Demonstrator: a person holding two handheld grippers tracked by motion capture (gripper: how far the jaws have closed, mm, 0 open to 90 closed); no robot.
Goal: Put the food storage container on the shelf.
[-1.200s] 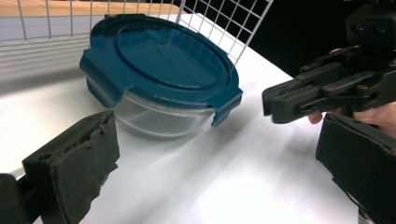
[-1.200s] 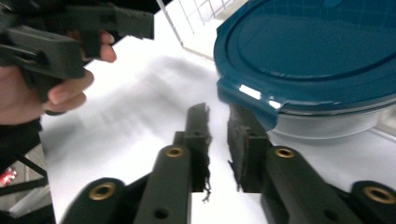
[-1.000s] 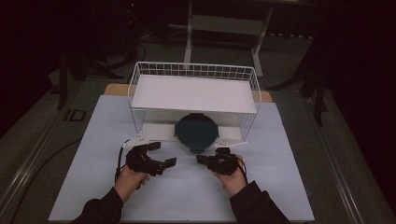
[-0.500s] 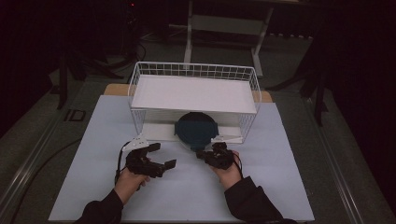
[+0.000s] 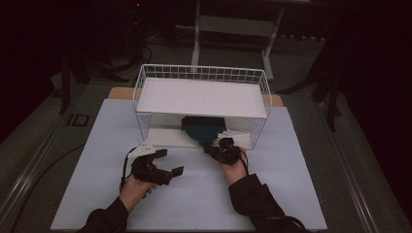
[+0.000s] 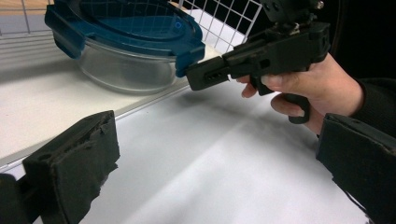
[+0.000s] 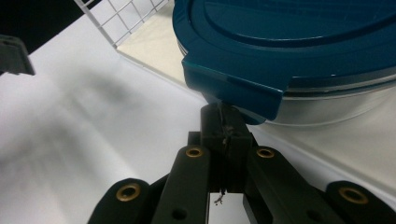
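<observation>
Surface (image 5: 194,199): I see a pale sheet over the whole working area, with both my forearms coming in from its near edge.
Wire rack (image 5: 201,104): white wire frame with a flat white shelf on top, standing at the far middle of the surface.
Container (image 5: 201,130): clear glass bowl under a dark blue clip-on lid; it sits on the rack's lower board, under the shelf, its front at the open near side.
Left gripper (image 5: 170,162): my left hand holds it low over the surface, near the rack's front left corner, pointing rightward; its pads stand spread wide with nothing between them.
Right gripper (image 5: 210,149): my right hand reaches it forward to the container's front; its pads are pressed together, empty, the tip right at the lid's clip tab.
Left gripper view adds: glass wall of the container (image 6: 126,70) and the right gripper (image 6: 194,79) from the side, tip touching the tab.
Right gripper view adds: the tab (image 7: 233,88) just above the closed tip (image 7: 225,123).
</observation>
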